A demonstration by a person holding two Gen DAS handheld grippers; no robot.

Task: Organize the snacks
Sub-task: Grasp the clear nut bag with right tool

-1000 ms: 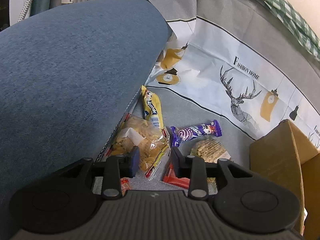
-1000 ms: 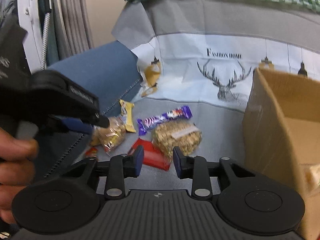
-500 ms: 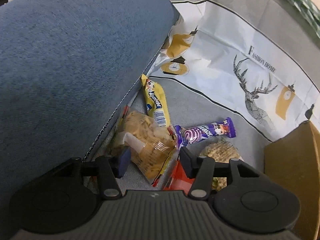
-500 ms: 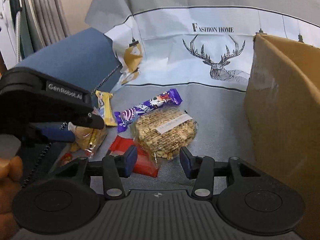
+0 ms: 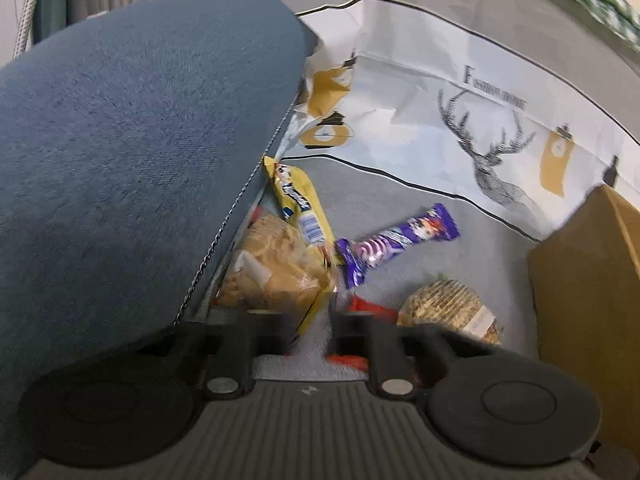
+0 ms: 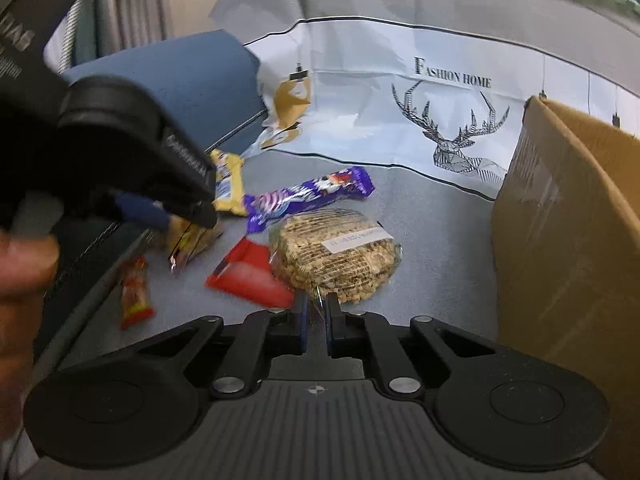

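Snacks lie on a grey sofa seat. My left gripper [image 5: 310,330] has its jaws around the near edge of a clear bag of yellow crackers [image 5: 276,268] beside the blue cushion; whether they pinch it I cannot tell. My right gripper [image 6: 316,320] is shut on the wrapper edge of a round puffed-grain cake [image 6: 336,252], which also shows in the left wrist view [image 5: 448,308]. A purple candy bar [image 6: 308,196], a yellow bar [image 5: 300,200] and a red packet [image 6: 248,276] lie between them. The left gripper's body [image 6: 120,152] shows in the right wrist view.
An open cardboard box [image 6: 568,248] stands at the right; it also shows in the left wrist view [image 5: 588,276]. A blue cushion [image 5: 128,140] fills the left. A small red-orange packet [image 6: 136,292] lies near the cushion seam. A deer-print cover [image 6: 440,120] drapes the backrest.
My right gripper has moved in and shut on the grain cake's wrapper edge. My left gripper's jaws have narrowed around the cracker bag's edge.
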